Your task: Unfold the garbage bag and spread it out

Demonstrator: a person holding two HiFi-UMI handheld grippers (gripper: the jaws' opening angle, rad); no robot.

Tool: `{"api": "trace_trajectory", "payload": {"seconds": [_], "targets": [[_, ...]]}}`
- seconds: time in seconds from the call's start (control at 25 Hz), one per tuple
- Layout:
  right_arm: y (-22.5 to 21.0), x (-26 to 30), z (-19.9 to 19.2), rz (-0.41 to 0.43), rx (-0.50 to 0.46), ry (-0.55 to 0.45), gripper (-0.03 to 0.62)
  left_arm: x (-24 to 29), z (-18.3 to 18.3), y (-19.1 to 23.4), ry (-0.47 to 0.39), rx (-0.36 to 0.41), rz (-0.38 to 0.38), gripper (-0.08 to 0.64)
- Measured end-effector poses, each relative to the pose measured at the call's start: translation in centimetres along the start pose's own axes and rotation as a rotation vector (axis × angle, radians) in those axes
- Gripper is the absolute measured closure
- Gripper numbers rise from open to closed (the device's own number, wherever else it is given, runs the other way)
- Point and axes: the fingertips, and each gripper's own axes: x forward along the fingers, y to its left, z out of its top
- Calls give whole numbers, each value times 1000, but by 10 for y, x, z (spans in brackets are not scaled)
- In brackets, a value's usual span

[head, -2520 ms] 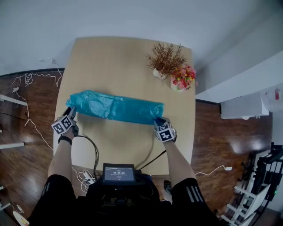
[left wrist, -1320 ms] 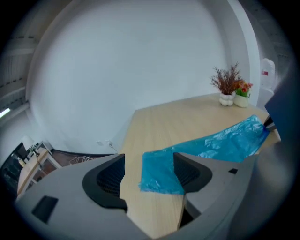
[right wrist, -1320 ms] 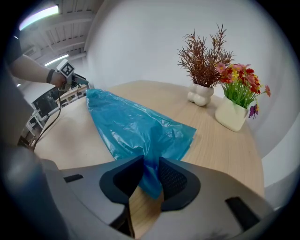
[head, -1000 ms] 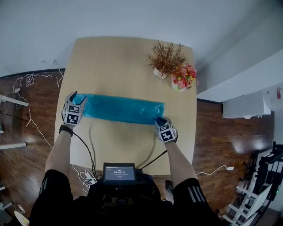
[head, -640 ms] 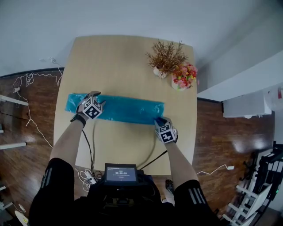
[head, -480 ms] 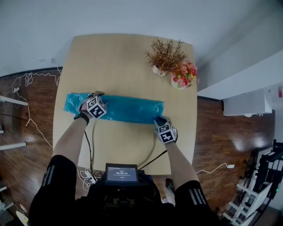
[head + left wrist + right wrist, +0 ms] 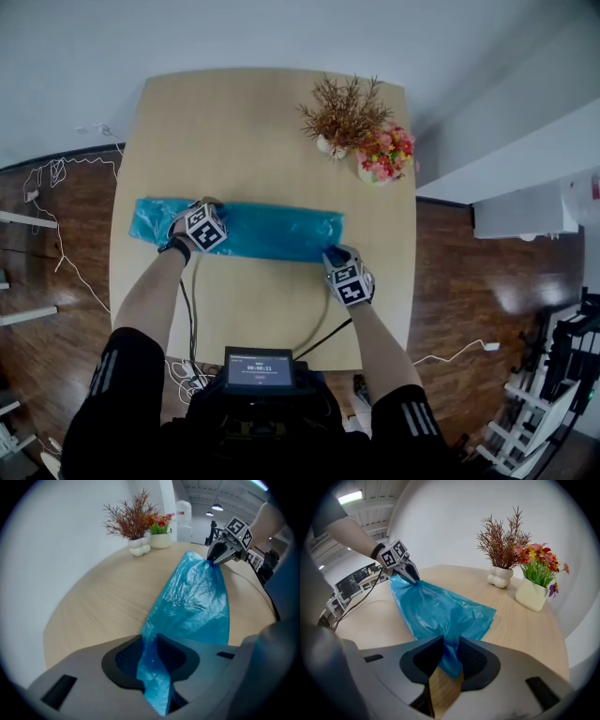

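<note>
Left gripper (image 7: 152, 663) jaws have just been closing and now pinch a bag (image 7: 272, 230) fold. Right gripper (image 7: 449, 660) nips the opposite end as anchor. Bag lies on the table (image 7: 253, 122), stretched between the 2 grippers, likely for pulling open.

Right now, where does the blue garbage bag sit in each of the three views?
Head view: garbage bag across mid-table, centre.
Left gripper view: bag, bottom centre to upper right.
Right gripper view: bag, bottom centre to upper left.
Shared landmark: white vase of dried branches.
</note>
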Motion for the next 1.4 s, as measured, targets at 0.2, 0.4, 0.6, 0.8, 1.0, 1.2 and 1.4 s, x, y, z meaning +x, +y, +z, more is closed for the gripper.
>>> {"api": "trace_trajectory", "payload": {"seconds": [0.2, 0.4, 0.6, 0.8, 1.0, 1.2, 1.4], "targets": [[-1, 1, 0, -1, 5, -2, 480, -7, 5, -4, -23, 62, 54, 556], [-2, 1, 0, 19, 15, -12, 439, -19, 6, -3, -71, 92, 124, 560], [-4, -19, 31, -20, -31, -122, 402, -43, 14, -3, -160, 106, 185, 560], [16, -40, 86, -8, -171, -218, 402, -71, 23, -11, -249, 136, 237, 560], [55, -37, 131, 63, -391, -230, 400, -103, 30, -30, -342, 179, 255, 560], [68, -23, 157, 59, -593, -176, 400, -122, 31, -50, -378, 252, 278, 560], [76, 0, 151, 88, -746, -25, 400, -140, 31, -69, -391, 276, 301, 560]]}}
